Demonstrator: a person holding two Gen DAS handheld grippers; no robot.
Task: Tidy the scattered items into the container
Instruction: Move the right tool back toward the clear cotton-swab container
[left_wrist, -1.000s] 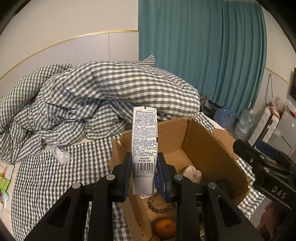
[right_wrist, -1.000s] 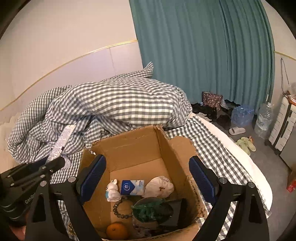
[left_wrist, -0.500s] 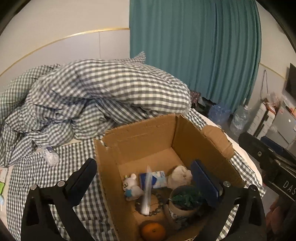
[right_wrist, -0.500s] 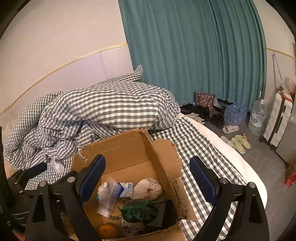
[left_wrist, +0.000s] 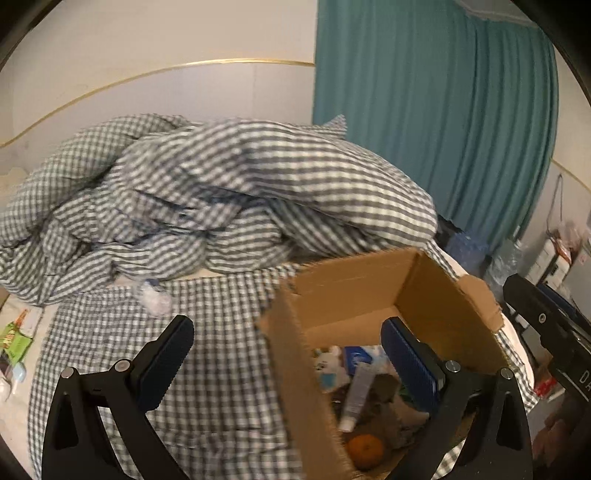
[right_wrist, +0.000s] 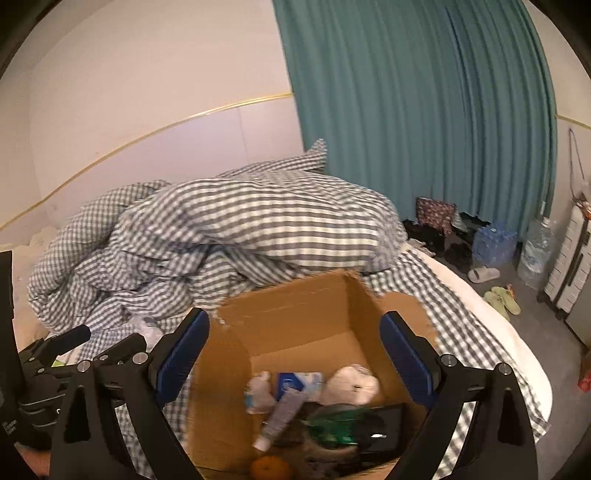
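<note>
Open brown cardboard box (left_wrist: 354, 295) sits on the grey-and-white checked bedsheet (left_wrist: 207, 369), flaps up. A rumpled checked duvet (left_wrist: 229, 192) is heaped on its far side.

Left gripper (left_wrist: 288, 354): jaws spread as wide as they go, nothing between the blue pads. Its jaws have just been opening. The left finger hangs over bare sheet, the right finger over the box's inside.

Right gripper (right_wrist: 295, 354): jaws wide apart, empty, straddling the box opening from the near side.

Inside the box: a grey-white squeeze tube (left_wrist: 358, 395) lies slanted, cap toward the near wall, resting on the other contents. Just beside it are a small white figurine (left_wrist: 328, 369), a blue-and-white carton (left_wrist: 360, 356) and a round orange fruit (left_wrist: 365, 450) in the near corner. The right wrist view also shows a crumpled white bag (right_wrist: 351, 384), a green plant in a pot (right_wrist: 336, 424) and a flat black object (right_wrist: 384, 424).

Outside the box: a small clear plastic bottle (left_wrist: 155, 299) lies on the sheet near the duvet's edge, well apart from the box. A green packet (left_wrist: 14, 339) lies at the far left edge of the bed.

Teal curtain (right_wrist: 424, 110) hangs behind; water jugs and slippers stand on the floor at right.
</note>
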